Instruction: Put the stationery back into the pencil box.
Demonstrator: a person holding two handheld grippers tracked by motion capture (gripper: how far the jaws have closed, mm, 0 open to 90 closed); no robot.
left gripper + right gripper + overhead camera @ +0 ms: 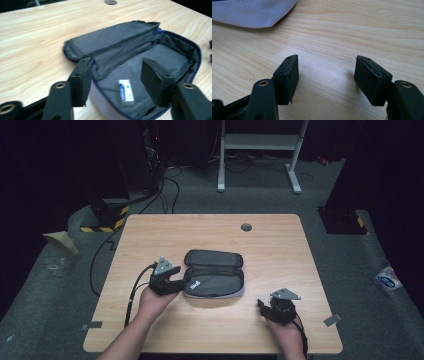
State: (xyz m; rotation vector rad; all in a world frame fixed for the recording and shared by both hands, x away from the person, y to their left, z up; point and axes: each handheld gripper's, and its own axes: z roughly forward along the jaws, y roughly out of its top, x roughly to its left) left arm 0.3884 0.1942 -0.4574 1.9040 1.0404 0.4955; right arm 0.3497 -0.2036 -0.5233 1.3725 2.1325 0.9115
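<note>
The open grey fabric zip pouch (214, 274) is lying at the middle of the light wooden table (270, 245), with a small white rectangular eraser (126, 91) resting inside it. The left gripper (117, 78) is hovering over the pouch's near edge, jaws spread and pinching nothing. The right gripper (327, 75) is sitting apart above bare wood, jaws likewise spread.

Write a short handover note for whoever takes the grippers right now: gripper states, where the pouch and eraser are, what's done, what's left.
Left gripper: jaws apart, nothing between them, at the left end of the open grey pouch.
Right gripper: jaws apart with nothing between them, over bare table right of the pouch and apart from it.
Things: pouch lies unzipped mid-table, lid flap folded back. A white eraser lies flat inside, on the lining.
Done: eraser is in the pouch.
Left: probably fold the flap over and zip it, one gripper steadying the pouch.
</note>
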